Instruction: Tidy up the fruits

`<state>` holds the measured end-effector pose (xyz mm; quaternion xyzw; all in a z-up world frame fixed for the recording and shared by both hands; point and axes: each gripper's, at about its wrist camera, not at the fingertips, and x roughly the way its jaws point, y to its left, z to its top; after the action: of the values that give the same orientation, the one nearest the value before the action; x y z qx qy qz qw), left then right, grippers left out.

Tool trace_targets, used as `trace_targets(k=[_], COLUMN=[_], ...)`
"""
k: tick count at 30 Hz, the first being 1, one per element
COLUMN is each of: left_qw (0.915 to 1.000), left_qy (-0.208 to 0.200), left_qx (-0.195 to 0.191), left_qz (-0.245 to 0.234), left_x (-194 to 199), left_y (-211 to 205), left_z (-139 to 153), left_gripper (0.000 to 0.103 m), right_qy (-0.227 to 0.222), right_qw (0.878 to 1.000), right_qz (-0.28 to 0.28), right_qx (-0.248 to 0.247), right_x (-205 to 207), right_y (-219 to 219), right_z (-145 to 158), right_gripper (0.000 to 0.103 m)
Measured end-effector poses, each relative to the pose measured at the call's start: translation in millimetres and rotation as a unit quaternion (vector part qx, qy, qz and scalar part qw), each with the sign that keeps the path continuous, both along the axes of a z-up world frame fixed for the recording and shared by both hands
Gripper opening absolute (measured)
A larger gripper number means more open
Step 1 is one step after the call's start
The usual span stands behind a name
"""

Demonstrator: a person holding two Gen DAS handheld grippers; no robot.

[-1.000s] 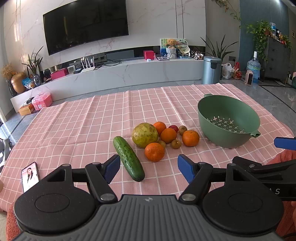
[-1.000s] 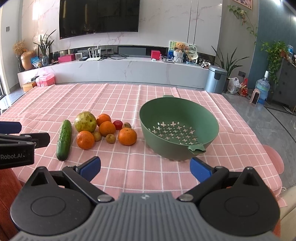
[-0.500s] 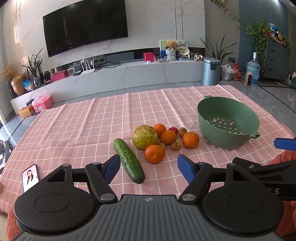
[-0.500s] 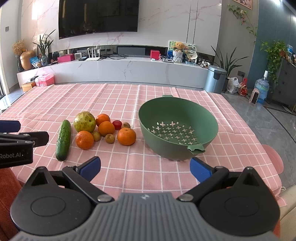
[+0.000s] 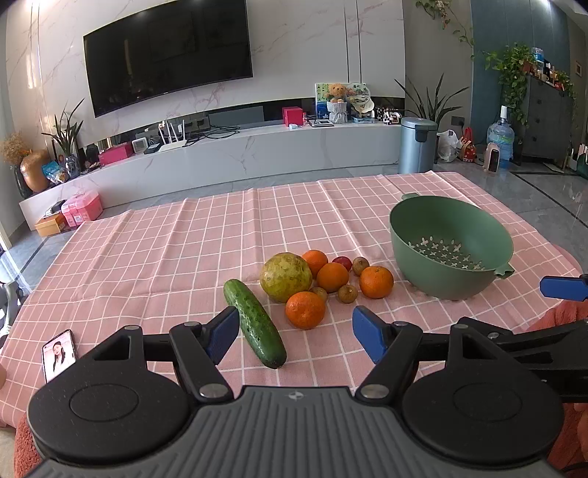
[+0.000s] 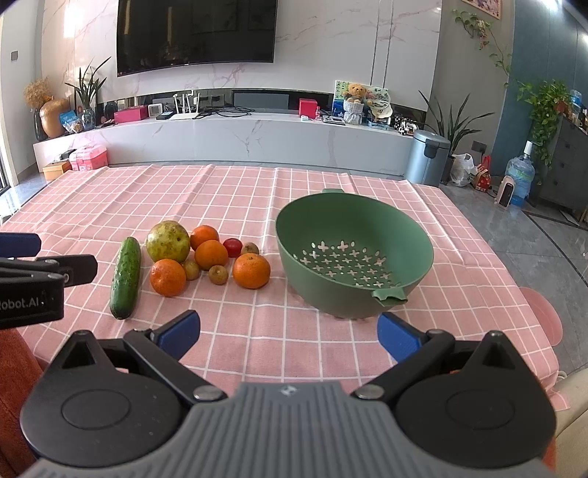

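Nearest, the left gripper (image 5: 296, 332) hangs over the near edge of the tabletop with its blue-padded jaws spread wide and nothing between them; its body hides the cloth directly beneath. The right gripper (image 6: 288, 332) is likewise spread and empty, and its housing covers the near right part of the table. Each gripper shows only as a cut-off side piece at the margin of the other's view.

A pink checked tablecloth (image 5: 183, 257) covers the tabletop. Near the near-left corner lies a phone (image 5: 58, 355) with a lit screen, partly hidden by the gripper body. Toward the middle of the near edge lies a cucumber (image 6: 126, 277), and just beside it on the right the fruit cluster: a large yellow-green fruit (image 6: 168, 241), four oranges, of which the nearest orange (image 6: 167, 277) sits closest to the near edge, a small red fruit (image 6: 232, 247) and several small brown fruits (image 6: 218, 274) half tucked between the oranges; what kind these are is hard to make out. To the right of them, apart from the cluster, stands an empty green colander (image 6: 352, 220).

Beyond the far edge are a grey floor, a long white marble-look bench (image 6: 239, 138) with small cluttered items too small to name, a wall-mounted television (image 6: 196, 33), potted plants and a grey pedal bin (image 6: 428, 156).
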<state>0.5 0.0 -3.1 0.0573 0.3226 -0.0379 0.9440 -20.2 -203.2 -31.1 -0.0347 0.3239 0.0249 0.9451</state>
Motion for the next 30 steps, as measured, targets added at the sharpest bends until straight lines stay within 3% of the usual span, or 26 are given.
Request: trace_targets(k=[15,19,24,30], left_qw=[0.9999,0.9999,0.9987,0.9932], left_qy=[0.005,0.010,0.034,0.084], left_qx=[-0.003,-0.012,-0.038,-0.075], left_qz=[-0.008,0.000,0.011,0.027], left_x=[4,12,31,65], left_y=[2,11,25,41], left_z=[1,1,0,-12], left_gripper=[0.083,0.083,0.077,0.064], right_qy=[-0.001,-0.028,-0.018,0.007], right_qw=[1.000,0.999,0.997,0.992], right_qz=[0.006,0.026,0.063,0.116], right_qx=[0.001,0.026,0.040,0.049], right_x=[2,4,24,59], right_y=[2,-1,6,25], right_z=[-2,-3,-5,-12], right_gripper=[0.098,0.098,0.098,0.078])
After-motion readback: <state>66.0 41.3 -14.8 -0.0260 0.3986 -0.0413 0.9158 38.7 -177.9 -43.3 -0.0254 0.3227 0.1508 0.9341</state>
